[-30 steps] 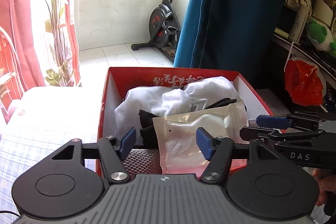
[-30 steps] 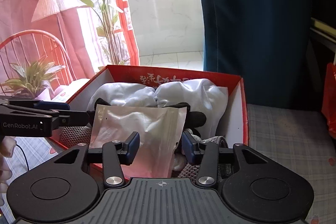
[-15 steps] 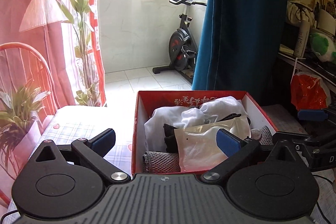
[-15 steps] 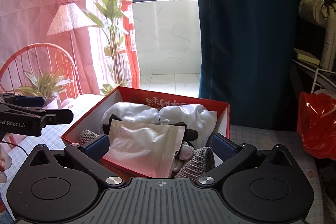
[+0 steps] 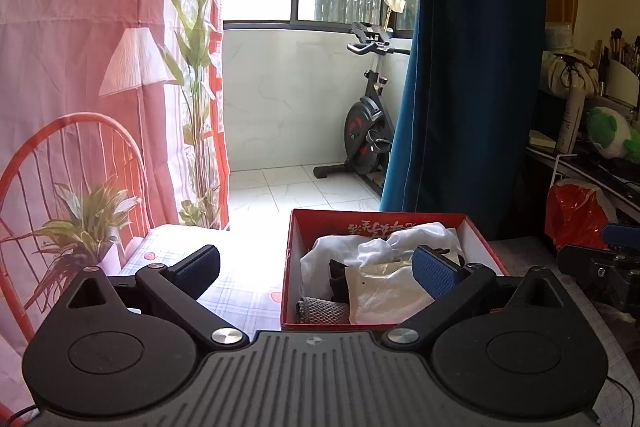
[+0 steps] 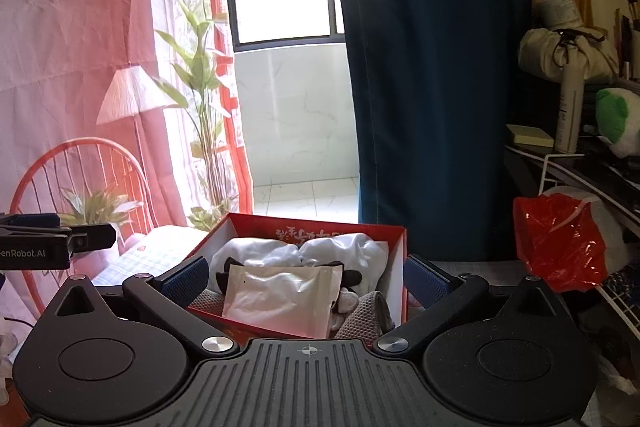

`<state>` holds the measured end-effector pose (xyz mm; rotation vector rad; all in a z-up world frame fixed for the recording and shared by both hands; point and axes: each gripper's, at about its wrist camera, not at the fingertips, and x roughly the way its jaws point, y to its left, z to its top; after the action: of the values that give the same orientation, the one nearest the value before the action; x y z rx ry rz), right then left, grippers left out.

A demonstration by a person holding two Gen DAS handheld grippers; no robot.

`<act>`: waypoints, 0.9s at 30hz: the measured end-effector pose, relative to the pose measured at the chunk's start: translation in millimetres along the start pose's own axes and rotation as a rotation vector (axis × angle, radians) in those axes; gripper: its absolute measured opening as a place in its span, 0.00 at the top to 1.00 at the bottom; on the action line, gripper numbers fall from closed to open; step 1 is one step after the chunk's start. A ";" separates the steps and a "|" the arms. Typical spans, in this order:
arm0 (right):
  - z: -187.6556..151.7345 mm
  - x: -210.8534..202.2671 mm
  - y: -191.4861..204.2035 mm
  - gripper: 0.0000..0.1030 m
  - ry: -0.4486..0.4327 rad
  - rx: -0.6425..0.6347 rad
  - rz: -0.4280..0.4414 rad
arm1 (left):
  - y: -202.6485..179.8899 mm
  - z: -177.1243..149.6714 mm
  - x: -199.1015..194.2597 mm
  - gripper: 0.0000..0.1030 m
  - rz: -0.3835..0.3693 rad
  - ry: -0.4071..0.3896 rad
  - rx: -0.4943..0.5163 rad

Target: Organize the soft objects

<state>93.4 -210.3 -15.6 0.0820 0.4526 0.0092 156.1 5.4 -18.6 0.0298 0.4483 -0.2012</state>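
Observation:
A red box sits on the checked tablecloth, filled with white cloth, a black item, grey knitted fabric and a clear plastic pouch lying on top. My left gripper hangs wide open above the box's near left corner, with nothing between its fingers. My right gripper is also wide open and empty, just in front of the box's near side. Each gripper shows at the edge of the other's view.
A red plastic bag hangs at the right by a cluttered shelf with a green plush toy. A potted plant and an orange wire chair stand left. A blue curtain and an exercise bike are behind.
Both grippers opened wide, let go of the pouch, and drew back and up from the box. The pouch stays lying in the box.

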 end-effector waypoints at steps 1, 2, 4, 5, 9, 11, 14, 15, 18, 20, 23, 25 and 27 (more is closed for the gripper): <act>0.5 -6.8 1.4 0.00 -0.010 -0.003 -0.003 | 1.0 -0.1 -4.9 0.00 -0.002 0.001 -0.015; 1.1 -13.4 3.1 0.00 -0.019 -0.010 -0.008 | 1.9 0.5 -9.7 0.00 -0.003 0.000 -0.027; 1.4 -27.1 8.9 0.00 -0.040 -0.033 -0.031 | -0.4 -0.7 -21.3 0.00 0.012 -0.010 -0.007; 1.6 -35.1 12.4 0.00 -0.054 -0.046 -0.050 | -2.9 -1.4 -26.9 0.00 0.035 -0.019 0.015; 1.4 -58.5 17.6 0.00 -0.086 -0.028 -0.067 | -9.5 -3.6 -47.4 0.00 0.079 -0.041 0.054; 1.0 -65.3 16.8 0.00 -0.086 0.006 -0.050 | -9.4 -3.7 -56.5 0.00 0.064 -0.046 0.038; -1.8 -70.5 14.6 0.00 -0.077 0.041 -0.044 | -11.3 -5.3 -66.9 0.00 0.060 -0.056 0.028; -2.7 -71.2 14.0 0.00 -0.074 0.046 -0.044 | -12.1 -5.5 -68.7 0.00 0.064 -0.058 0.030; -6.1 -71.6 12.7 0.00 -0.061 0.051 -0.037 | -14.4 -6.3 -72.2 0.00 0.075 -0.063 0.036; -7.6 -72.0 12.3 0.00 -0.062 0.054 -0.038 | -15.3 -6.5 -73.3 0.00 0.073 -0.064 0.036; -8.4 -70.8 10.7 0.00 -0.056 0.062 -0.038 | -16.6 -7.7 -73.8 0.00 0.074 -0.061 0.043; -9.0 -70.7 10.4 0.00 -0.055 0.063 -0.043 | -17.0 -8.7 -74.5 0.00 0.073 -0.061 0.043; -9.8 -70.8 9.8 0.00 -0.055 0.066 -0.049 | -16.3 -9.4 -73.7 0.00 0.074 -0.057 0.039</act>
<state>25.5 -201.7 7.3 0.1357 0.3999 -0.0564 83.8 3.9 5.1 0.0784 0.3860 -0.1379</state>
